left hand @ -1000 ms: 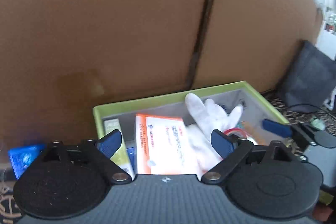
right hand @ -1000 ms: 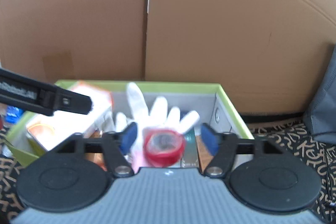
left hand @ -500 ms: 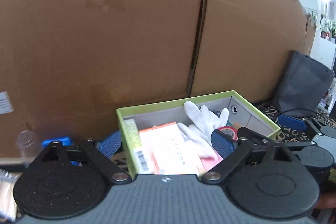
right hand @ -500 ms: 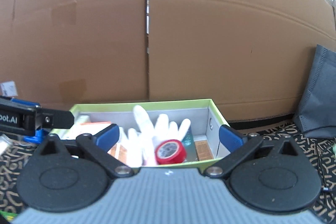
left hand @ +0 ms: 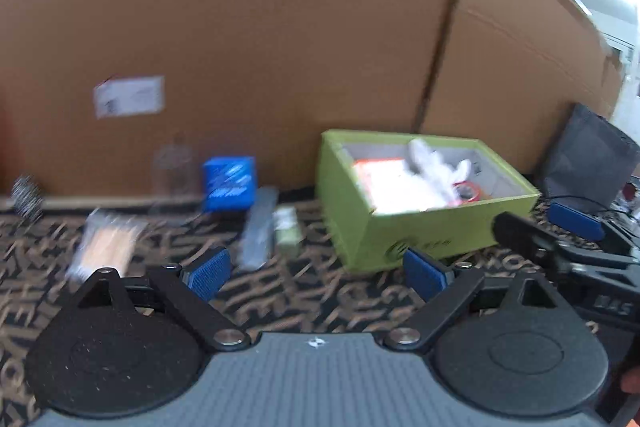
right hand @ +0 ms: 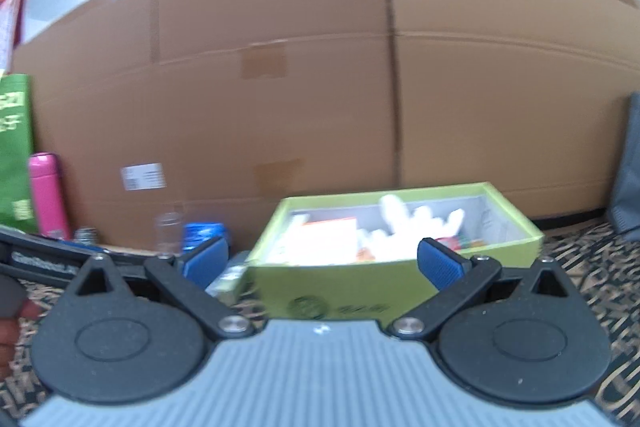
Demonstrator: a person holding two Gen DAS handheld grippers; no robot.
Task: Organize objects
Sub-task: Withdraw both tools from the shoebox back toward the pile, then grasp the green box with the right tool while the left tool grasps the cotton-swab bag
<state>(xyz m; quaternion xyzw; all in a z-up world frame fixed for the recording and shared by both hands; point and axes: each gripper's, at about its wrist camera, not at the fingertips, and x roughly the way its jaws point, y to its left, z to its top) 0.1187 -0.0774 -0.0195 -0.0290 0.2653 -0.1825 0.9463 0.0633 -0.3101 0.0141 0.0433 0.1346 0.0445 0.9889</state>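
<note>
The green box (left hand: pixel 404 227) stands on the patterned carpet (left hand: pixel 320 291), with its back edge close to the big cardboard wall (left hand: pixel 260 47). Inside the box lie a white glove (left hand: pixel 436 163), an orange-and-white carton (left hand: pixel 380 175) and a red tape roll (left hand: pixel 466 190); the glove fingers rise a little over the rim.

To the left of the box, on the carpet, are a small pale-green packet (left hand: pixel 287 231) and a grey wrapped packet (left hand: pixel 259 227), both near the box's left wall but not touching it. Farther left are a blue pack (left hand: pixel 229 183), a clear jar (left hand: pixel 174 167) and a blurred orange-tinted bag (left hand: pixel 106 247).

The left gripper (left hand: pixel 318 273) is before the box's near left corner, its jaws spread wide with nothing between them. The right gripper (right hand: pixel 324 261) is before the front wall of the box, jaws fully released and empty.

Between both grippers and the box's front edge the carpet is bare. To the right of the box lies a dark grey bag (left hand: pixel 588 159).
</note>
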